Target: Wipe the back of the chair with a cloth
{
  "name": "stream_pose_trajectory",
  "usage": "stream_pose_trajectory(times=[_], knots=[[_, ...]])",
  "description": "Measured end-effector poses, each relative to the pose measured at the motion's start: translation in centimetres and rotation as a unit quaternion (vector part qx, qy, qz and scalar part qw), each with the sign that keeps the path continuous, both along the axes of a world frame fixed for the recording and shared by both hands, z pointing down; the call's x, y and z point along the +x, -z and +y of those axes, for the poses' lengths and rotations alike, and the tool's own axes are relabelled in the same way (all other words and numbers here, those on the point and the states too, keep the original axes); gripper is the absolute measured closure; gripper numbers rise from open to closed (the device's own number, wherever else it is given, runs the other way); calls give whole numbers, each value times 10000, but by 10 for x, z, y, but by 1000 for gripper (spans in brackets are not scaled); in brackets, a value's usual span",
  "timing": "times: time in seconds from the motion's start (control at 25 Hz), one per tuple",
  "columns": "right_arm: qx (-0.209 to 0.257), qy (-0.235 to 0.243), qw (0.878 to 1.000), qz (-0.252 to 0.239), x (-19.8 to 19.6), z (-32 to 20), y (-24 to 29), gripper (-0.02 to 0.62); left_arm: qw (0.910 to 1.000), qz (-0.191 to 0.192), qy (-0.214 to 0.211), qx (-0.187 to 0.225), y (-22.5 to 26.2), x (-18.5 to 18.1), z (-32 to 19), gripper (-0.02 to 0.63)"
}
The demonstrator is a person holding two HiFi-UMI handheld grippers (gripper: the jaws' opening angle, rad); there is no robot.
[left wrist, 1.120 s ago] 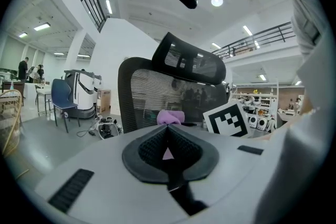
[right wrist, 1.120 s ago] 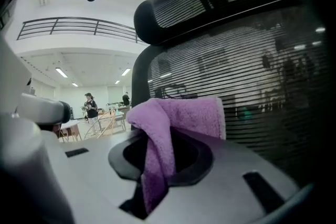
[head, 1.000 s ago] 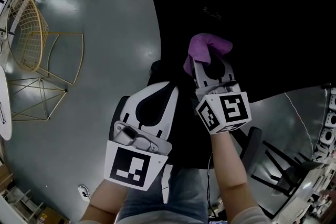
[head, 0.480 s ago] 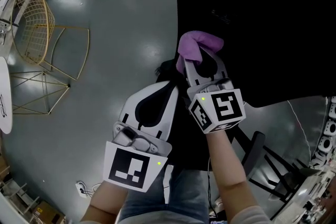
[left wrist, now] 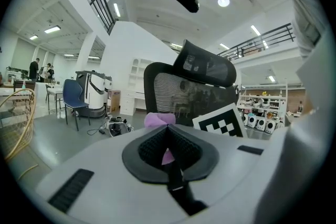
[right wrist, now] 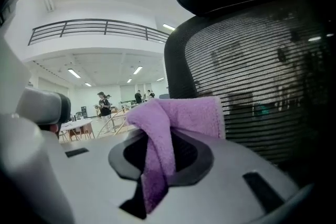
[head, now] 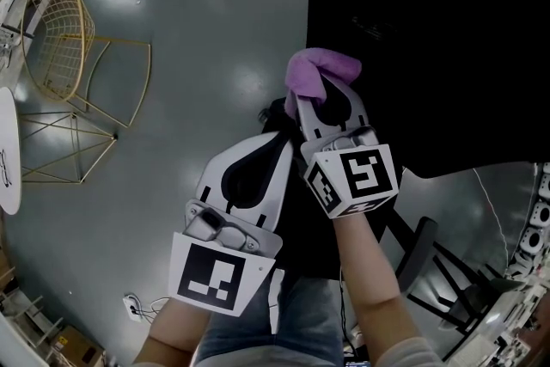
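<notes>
Two grippers, one cloth, one black mesh chair. Well off to my left stands a gold wire chair. My left gripper has its jaws pressed together on nothing. Just right of it, my right gripper pinches the purple cloth, held ahead at the chair back's left edge.

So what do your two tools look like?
The left tool and the right tool are smooth white plastic shells with black, ridged, leaf-shaped pads inside. The left cube and the right cube at their backs bear black-and-white square markers. The person's forearms are bare, and blue jeans show below.
</notes>
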State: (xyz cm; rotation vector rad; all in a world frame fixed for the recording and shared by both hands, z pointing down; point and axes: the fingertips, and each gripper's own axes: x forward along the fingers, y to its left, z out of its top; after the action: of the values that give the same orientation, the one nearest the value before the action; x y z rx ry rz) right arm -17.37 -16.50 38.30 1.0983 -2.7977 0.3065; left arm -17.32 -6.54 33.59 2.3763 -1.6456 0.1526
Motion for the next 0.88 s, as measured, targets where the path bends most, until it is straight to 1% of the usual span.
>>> stream_pose_trajectory(times=[0.32,0.64,0.88], knots=[[78,-63,9997,-229,4,0,-1,528,10000,-38,-12,-31,-4,-2,3,597],[-92,-51,9996,-246,14,8,-28,528,9999,-63,-35,-70,-8,2,4,597],[-81,10,9996,-271,12,11,-33,528,9998,-110,-143,-110,-12,10,4,597]])
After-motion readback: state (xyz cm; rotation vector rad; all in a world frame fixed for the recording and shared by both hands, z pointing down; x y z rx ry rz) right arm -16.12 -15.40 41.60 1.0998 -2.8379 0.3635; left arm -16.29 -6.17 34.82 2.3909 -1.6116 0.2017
